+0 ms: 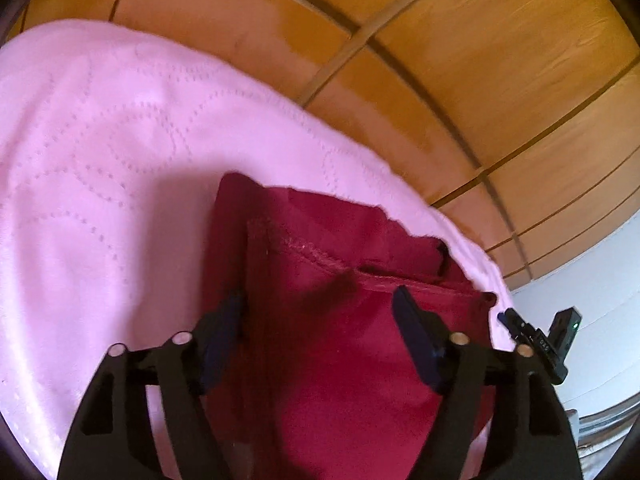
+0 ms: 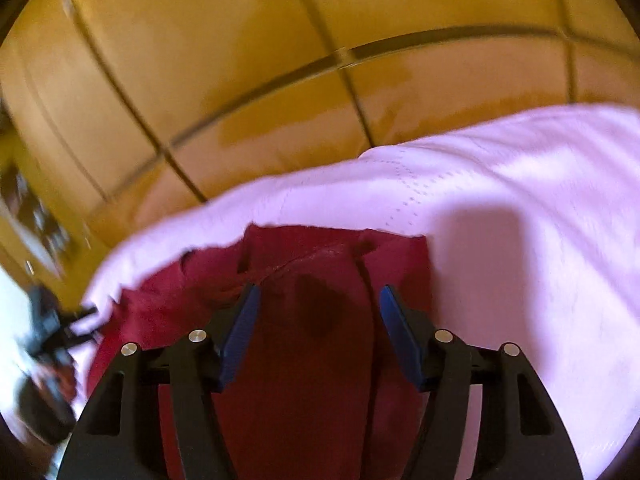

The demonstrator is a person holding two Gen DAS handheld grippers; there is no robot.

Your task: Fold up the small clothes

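Observation:
A dark red garment (image 1: 332,320) lies on a pink quilted blanket (image 1: 100,160), partly folded, with a stitched hem across it. My left gripper (image 1: 320,300) hovers just over it with its jaws wide apart and nothing between them. In the right wrist view the same red garment (image 2: 312,340) lies under my right gripper (image 2: 318,296), which is also open and empty above the cloth. The right gripper's tip shows in the left wrist view (image 1: 536,340) at the garment's right edge. The left gripper shows blurred in the right wrist view (image 2: 56,328).
The pink blanket (image 2: 520,260) covers the surface, and its far edge drops off toward a wooden panelled wall or cabinet (image 1: 440,60). A pale wall (image 1: 600,300) shows at the right. Blurred clutter (image 2: 32,208) shows at the left.

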